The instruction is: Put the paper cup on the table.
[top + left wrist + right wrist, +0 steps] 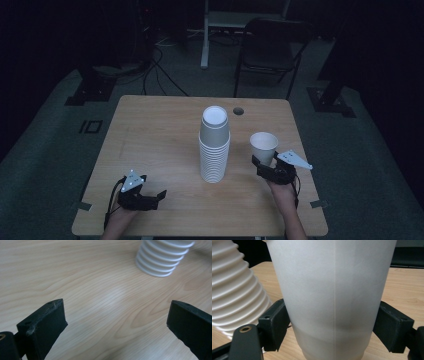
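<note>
The single paper cup [332, 295] stands upright, mouth up, on the wooden surface [155, 135] to the right of the tall stack of upturned cups [214, 145], and the right gripper [270, 167] has its jaws closed on the cup's lower wall, one pad against each side. In the high view the cup sits near the stack but apart from it, towards the right edge of the surface. The main risk, as I judge it, is the thin paper wall: the pads grip low, where the cup is narrow and tapered, so a squeeze that is too hard may dent it, while one that is too soft may let the cup slide down out of the grip once it is lifted. In the right gripper view the ribbed rims of the stack lie close on the left, so a sideways swing of the cup or of the gripper body may knock the tall, light column and topple it or push it across the surface. The left gripper [142, 196] hovers near the front left of the surface with its jaws wide apart and nothing between them, well away from the stack, so it cannot steady the column if it tips.
</note>
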`<state>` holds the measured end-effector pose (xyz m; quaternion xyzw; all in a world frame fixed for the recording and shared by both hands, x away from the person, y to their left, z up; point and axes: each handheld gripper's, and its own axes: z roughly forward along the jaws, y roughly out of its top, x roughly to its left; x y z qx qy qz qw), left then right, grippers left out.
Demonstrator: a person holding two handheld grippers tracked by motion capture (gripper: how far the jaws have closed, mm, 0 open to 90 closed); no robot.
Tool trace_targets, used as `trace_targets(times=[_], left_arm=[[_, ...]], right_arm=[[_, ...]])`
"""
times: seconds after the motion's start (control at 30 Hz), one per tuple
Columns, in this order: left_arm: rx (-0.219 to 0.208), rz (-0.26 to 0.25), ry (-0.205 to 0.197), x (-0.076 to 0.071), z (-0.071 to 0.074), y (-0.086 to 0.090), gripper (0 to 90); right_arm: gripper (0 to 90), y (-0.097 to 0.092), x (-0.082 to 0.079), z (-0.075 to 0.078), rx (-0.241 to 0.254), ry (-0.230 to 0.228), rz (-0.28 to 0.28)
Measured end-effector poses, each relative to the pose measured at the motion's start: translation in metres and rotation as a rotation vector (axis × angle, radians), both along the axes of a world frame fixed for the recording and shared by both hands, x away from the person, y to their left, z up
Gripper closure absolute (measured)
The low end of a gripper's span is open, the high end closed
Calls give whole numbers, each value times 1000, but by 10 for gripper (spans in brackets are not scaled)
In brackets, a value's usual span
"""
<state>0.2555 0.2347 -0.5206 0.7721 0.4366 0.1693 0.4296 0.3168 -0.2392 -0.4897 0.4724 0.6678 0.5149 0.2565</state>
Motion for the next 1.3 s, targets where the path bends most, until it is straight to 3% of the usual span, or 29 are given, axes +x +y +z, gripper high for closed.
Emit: trace_targets(times=[0.13, 0.47, 0.57, 0.9, 1.03, 1.3], left_arm=[[-14, 36, 15, -1, -3, 15, 6], [6, 110, 61, -5, -15, 37, 6], [28, 117, 69, -6, -18, 40, 6], [14, 119, 69, -8, -20, 42, 6], [27, 113, 69, -9, -21, 41, 6], [29, 114, 65, -9, -22, 40, 7]], right_arm=[[200, 0, 9, -6, 1, 7, -11], [199, 4, 28, -20, -24, 35, -35], [199, 5, 34, -23, -26, 41, -47], [199, 14, 48, -45, -58, 100, -39], [199, 18, 49, -53, -83, 116, -33], [198, 19, 50, -55, -113, 126, -19]])
